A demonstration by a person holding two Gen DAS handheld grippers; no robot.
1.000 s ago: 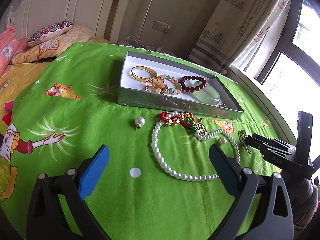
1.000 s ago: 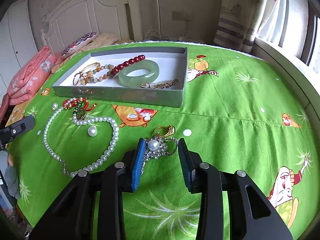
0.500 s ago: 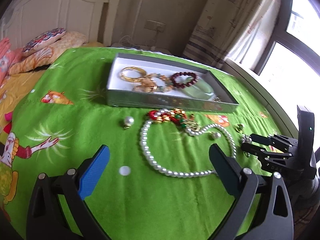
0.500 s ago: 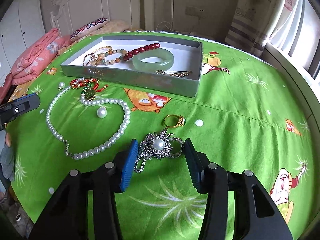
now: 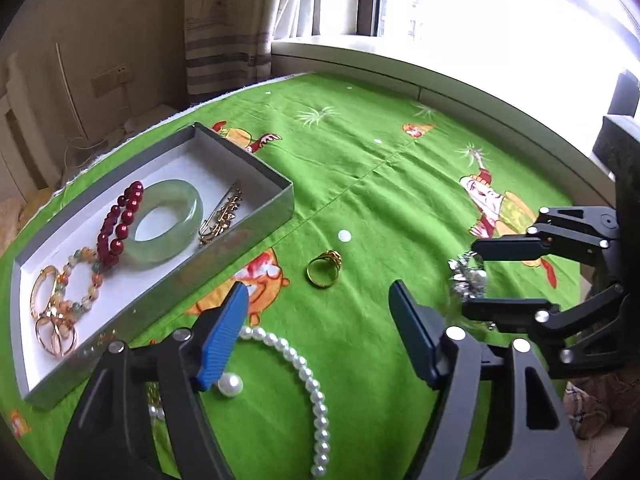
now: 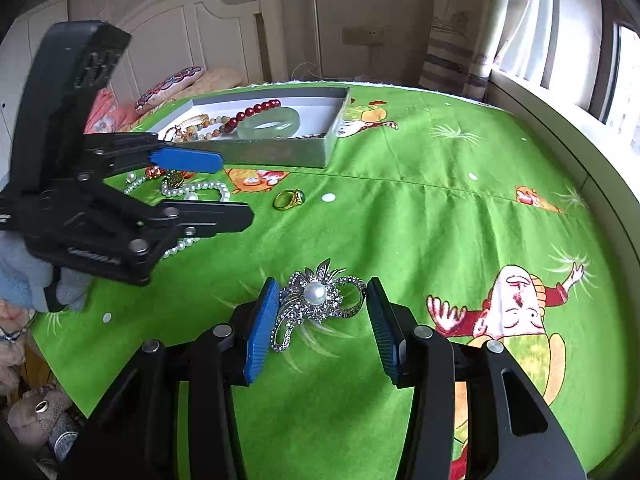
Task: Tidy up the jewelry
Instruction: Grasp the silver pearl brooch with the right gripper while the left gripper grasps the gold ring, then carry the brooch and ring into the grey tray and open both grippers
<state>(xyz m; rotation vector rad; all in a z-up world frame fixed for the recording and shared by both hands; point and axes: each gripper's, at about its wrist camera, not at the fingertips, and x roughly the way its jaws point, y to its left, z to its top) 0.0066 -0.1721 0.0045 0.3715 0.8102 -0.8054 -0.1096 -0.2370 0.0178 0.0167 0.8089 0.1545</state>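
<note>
I have my right gripper [image 6: 322, 320] angled down over the green bedspread [image 6: 420, 216], its jaws apart around the silver pearl brooch [image 6: 316, 300], which runs lengthwise toward me, pads not pressing, while my left gripper [image 5: 320, 336], jaws just closing, hovers empty above the pearl necklace [image 5: 308, 380].

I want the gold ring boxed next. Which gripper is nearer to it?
Left. The left gripper points at the ring, which lies just beyond its open jaws, which have just been closing. The right gripper sits farther off, straddling the brooch.
</note>
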